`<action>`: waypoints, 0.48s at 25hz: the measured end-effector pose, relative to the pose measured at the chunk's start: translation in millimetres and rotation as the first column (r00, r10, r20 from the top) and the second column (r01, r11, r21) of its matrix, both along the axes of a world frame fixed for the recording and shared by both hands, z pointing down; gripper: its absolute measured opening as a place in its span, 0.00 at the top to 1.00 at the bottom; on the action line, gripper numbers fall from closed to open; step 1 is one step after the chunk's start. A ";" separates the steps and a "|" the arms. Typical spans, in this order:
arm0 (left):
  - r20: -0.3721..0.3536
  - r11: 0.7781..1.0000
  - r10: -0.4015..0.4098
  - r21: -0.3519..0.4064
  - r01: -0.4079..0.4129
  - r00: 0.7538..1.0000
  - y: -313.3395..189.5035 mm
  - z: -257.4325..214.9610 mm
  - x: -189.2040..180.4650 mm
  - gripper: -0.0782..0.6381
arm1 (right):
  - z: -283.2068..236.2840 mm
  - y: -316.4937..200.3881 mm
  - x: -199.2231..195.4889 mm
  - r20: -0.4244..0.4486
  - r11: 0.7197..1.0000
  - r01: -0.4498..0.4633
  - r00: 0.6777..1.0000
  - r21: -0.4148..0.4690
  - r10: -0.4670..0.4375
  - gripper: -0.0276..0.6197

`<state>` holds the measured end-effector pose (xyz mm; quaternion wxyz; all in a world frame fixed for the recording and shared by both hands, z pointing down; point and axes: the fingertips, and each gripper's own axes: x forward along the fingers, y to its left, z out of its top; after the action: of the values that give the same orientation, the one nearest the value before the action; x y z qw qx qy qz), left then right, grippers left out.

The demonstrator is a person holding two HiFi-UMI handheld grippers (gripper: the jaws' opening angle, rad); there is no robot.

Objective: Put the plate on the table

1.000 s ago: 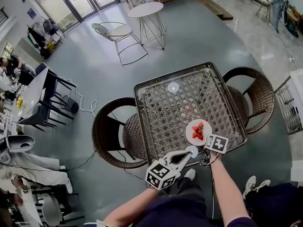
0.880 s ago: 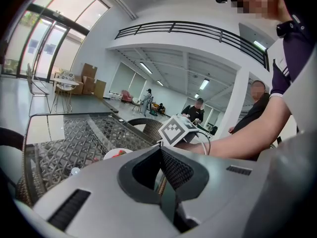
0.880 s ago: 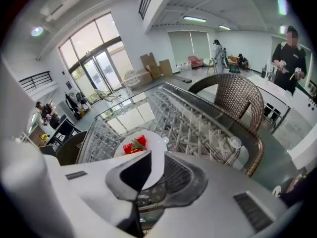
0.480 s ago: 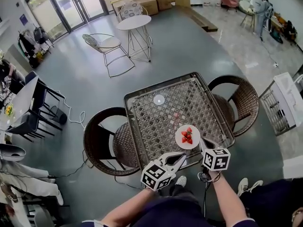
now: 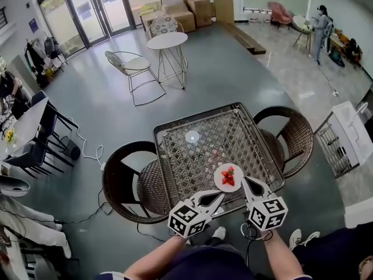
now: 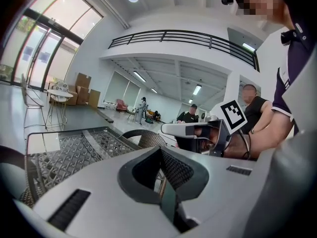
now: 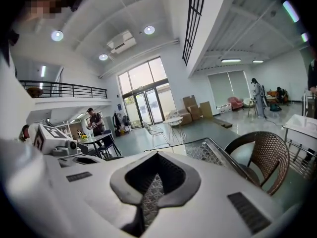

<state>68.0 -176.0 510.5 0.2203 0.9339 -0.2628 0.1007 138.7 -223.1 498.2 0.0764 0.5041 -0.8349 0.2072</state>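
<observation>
Now I'm keeping jaws shut & empty on both left gripper (image 5: 220,196) & right gripper (image 5: 246,182), at the desk (image 5: 195,156) near edge. Plate (image 5: 218,175) w/ strawberries (image 5: 228,179) is sitting on the desk by the near-right corner, just beside the right jaws.

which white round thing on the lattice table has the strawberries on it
The plate at the near edge, beside the right gripper; the smaller disc farther in is bare.

Before me stood a square, glass-topped brown wicker table (image 5: 195,159). A small round white plate (image 5: 236,173) of red strawberries (image 5: 227,179) rested near its front edge.
</observation>
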 end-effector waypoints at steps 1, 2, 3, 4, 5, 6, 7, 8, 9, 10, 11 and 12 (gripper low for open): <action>-0.002 1.000 -0.002 0.004 0.002 1.000 -0.8 -2.0 -1.4 0.88 | -5.5 1.3 -3.4 -0.005 1.000 0.007 1.000 0.023 -0.007 0.95; -0.005 1.000 -0.002 0.008 0.003 1.000 -1.5 -4.5 -1.8 0.88 | -11.3 2.5 -6.1 -0.011 0.999 0.015 1.000 0.045 -0.015 0.95; -0.008 1.000 -0.003 0.012 0.003 1.000 -2.2 -7.6 -1.5 0.88 | -17.4 3.6 -8.2 -0.016 0.997 0.024 1.000 0.067 -0.023 0.95; -0.010 1.000 -0.003 0.016 0.003 1.000 -2.9 -10.7 -0.7 0.88 | -23.3 4.4 -9.7 -0.020 0.996 0.032 0.999 0.088 -0.030 0.95; -0.013 1.000 -0.002 0.020 0.003 1.000 -3.6 -13.5 0.1 0.88 | -28.3 5.0 -10.8 -0.024 0.994 0.039 0.999 0.106 -0.037 0.95; -0.015 1.000 -0.002 0.023 0.002 1.000 -4.0 -15.6 0.7 0.88 | -32.0 5.7 -11.7 -0.028 0.992 0.044 0.999 0.120 -0.041 0.95; -0.016 1.000 -0.001 0.025 0.001 1.000 -3.9 -16.8 0.8 0.88 | -34.4 6.5 -12.7 -0.031 0.990 0.048 0.999 0.129 -0.044 0.95; -0.018 1.000 0.001 0.027 0.000 1.000 -3.2 -17.4 0.5 0.88 | -35.7 7.6 -13.7 -0.032 0.990 0.049 0.998 0.135 -0.045 0.95; -0.019 1.000 0.002 0.028 -0.001 1.000 -2.3 -17.5 -0.1 0.88 | -36.3 8.8 -14.8 -0.030 0.989 0.050 0.998 0.139 -0.046 0.95; -0.021 1.000 0.003 0.030 -0.003 1.000 -1.3 -17.4 -0.3 0.88 | -36.4 9.9 -15.8 -0.028 0.989 0.051 0.998 0.142 -0.047 0.95; -0.023 1.000 0.004 0.031 -0.004 1.000 -0.7 -17.5 -0.1 0.88 | -36.2 10.8 -16.4 -0.027 0.988 0.052 0.998 0.145 -0.049 0.95; -0.026 0.999 0.005 0.033 -0.004 1.000 -0.4 -18.2 0.6 0.88 | -36.1 11.4 -16.9 -0.028 0.988 0.056 0.998 0.147 -0.052 0.95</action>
<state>68.6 -176.5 492.3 0.2080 0.9393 -0.2594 0.0849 121.8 -211.7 462.1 0.0544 0.4881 -0.8603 0.1366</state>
